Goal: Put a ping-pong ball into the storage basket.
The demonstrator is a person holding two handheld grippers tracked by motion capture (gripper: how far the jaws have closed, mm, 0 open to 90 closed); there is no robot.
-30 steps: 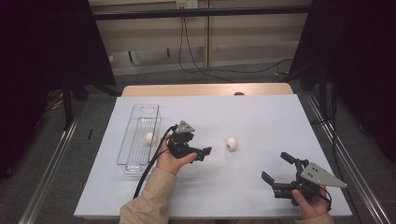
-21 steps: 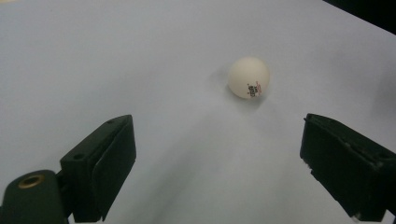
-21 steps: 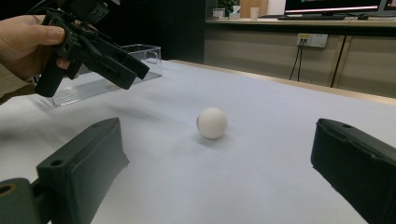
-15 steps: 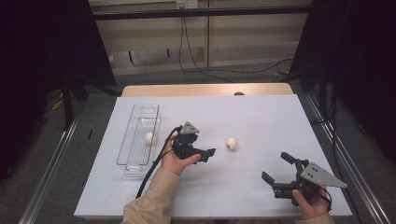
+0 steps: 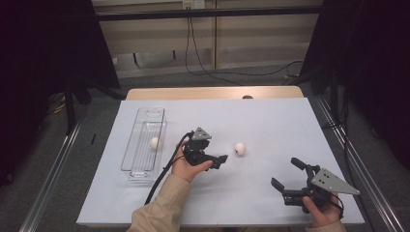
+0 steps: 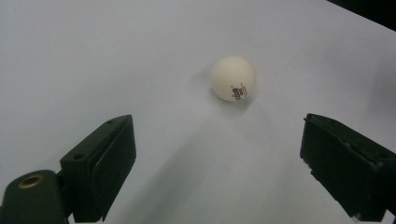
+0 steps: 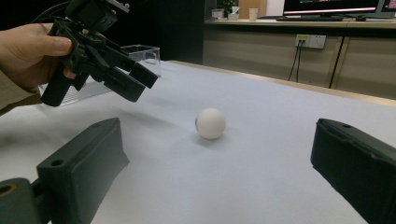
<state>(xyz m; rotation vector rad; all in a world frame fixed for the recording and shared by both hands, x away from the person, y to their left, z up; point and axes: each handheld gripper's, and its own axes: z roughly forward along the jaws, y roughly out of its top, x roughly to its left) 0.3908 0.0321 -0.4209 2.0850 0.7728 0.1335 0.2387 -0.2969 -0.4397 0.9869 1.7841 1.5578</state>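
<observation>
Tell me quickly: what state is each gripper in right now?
Left gripper: jaws open, holding nothing, white ball ahead of it.
Right gripper: jaws open, holding nothing.

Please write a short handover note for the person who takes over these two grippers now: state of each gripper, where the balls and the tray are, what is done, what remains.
Left gripper: open, holds nothing, raised above the table and aimed at the loose white ball, apart from it.
Right gripper: open, holds nothing, low near the table's front right edge, facing the same ball from farther off.
Clear tray: at the table's left, one white ball lies inside.
Done, it seems: one ball is in the tray.
Left, probably: close the left gripper on the loose ball and put it in the tray.
</observation>
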